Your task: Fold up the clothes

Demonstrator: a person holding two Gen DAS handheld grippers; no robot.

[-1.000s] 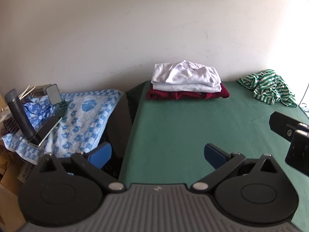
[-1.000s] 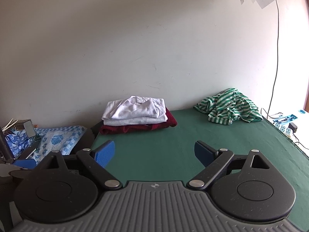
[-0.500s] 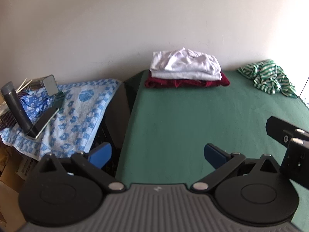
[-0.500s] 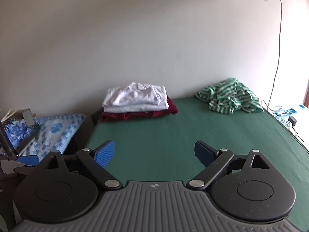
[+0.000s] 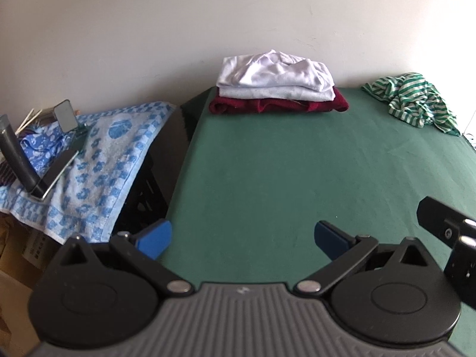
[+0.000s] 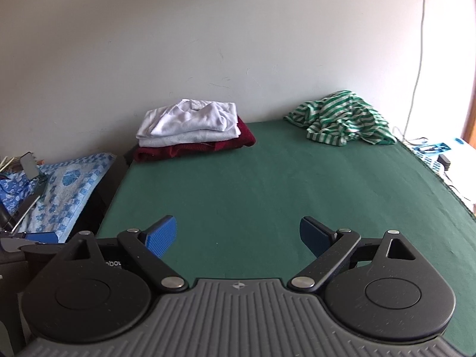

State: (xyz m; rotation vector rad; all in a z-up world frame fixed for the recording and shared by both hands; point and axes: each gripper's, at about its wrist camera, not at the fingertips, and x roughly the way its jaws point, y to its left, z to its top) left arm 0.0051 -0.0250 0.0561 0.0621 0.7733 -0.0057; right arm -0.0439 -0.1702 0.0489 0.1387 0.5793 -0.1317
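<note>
left gripper [image 5: 242,238]: our jaws spread wide, blue pads far apart, nothing between them; we hover over the near left part of the table, left pad past the table's left edge.
right gripper [image 6: 238,236]: jaws released too, wide gap, nothing held; we see only bare cloth between the pads.
other tool: black part of the right gripper [image 5: 446,238] shows just right of our left jaws, low at the frame edge; a bit of the left gripper's blue pad [image 6: 40,236] shows left of our right jaws.
table [image 6: 267,193]: green cover, flat, runs ahead of both jaw pairs to the wall.
blue towel [image 5: 98,160]: left of the left jaws and a little ahead, checked edge with flower print, draped over a black box beside the table.
dark handle [image 5: 17,160]: on the towel's far left side, leaning, resting in a flat metal piece; we cannot tell what it is.
folded stack [image 6: 190,131]: far ahead, left of centre from the right jaws, roughly straight ahead from the left jaws; white top [image 5: 273,73] over a pale grey piece over a dark red garment [image 5: 276,105], at the table's back edge near the wall.
striped shirt [image 6: 342,119]: green and white, crumpled, unfolded, far ahead and right of both jaw pairs, well apart from the stack, at the back right of the table.
cable [image 6: 418,59]: thin, hangs down the wall right of the striped shirt.
</note>
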